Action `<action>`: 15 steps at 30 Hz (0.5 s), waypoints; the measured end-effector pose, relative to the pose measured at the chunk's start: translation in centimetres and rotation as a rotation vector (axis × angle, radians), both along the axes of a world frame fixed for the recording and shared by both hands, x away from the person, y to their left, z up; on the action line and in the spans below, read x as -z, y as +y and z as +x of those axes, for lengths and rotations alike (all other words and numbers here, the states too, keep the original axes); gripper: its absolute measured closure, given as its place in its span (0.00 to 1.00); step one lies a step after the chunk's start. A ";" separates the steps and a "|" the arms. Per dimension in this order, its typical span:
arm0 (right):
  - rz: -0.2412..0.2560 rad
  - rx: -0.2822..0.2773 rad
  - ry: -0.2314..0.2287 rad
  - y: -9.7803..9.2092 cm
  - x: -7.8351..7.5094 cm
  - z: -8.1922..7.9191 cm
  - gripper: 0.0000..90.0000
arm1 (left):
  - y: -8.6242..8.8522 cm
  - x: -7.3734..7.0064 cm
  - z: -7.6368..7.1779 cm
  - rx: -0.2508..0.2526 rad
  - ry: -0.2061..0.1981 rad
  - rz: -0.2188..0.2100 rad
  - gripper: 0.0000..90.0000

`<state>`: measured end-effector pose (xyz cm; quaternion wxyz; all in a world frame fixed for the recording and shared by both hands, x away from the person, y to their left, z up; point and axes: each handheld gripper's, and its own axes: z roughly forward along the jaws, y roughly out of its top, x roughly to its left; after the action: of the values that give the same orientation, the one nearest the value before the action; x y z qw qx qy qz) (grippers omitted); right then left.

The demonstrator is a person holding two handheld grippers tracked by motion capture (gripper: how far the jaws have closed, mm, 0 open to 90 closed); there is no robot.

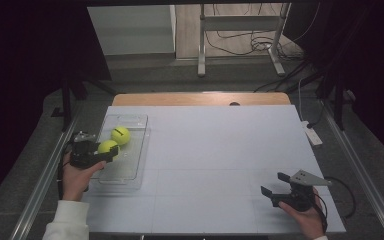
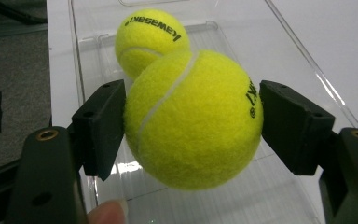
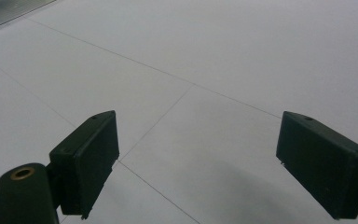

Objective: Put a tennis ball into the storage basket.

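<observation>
**Bright centre, dark edges**

The high view is dim overall: black curtains at both sides swallow detail, while the white surface [image 1: 220,160] and the floor behind it catch even overhead light. Shadows there are faint and soft. The picture is slightly soft and grainy, and small details blur.

In the left gripper view the held tennis ball [image 2: 193,119] is sharply lit and vivid, its felt crisp; the clear tray [image 2: 289,46] shows pale glare streaks (most along its floor and rims). The near jaws are dark and a little soft.

The right gripper view is greyer, with a broad diffuse shadow on the surface between the jaws and mild softness toward the corners.
</observation>
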<state>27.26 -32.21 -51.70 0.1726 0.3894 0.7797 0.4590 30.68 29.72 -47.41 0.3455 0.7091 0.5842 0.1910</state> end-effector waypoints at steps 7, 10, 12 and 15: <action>-0.006 -0.001 -0.002 0.0 0.0 0.0 0.15 | -0.2 0.2 0.2 0.006 0.018 0.021 0.30; -0.005 -0.001 -0.001 0.0 0.0 0.0 0.15 | -0.4 0.4 0.3 0.004 0.026 0.036 0.30; -0.004 -0.001 -0.001 0.0 0.0 0.0 0.15 | -0.5 0.5 0.4 0.004 0.032 0.044 0.30; 0.000 -0.002 -0.001 0.0 0.0 0.0 0.15 | -0.6 0.6 0.4 0.006 0.038 0.051 0.30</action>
<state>27.22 -32.21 -51.67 0.1728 0.3883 0.7801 0.4592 31.11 29.15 -47.98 0.3169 0.7228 0.5836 0.1913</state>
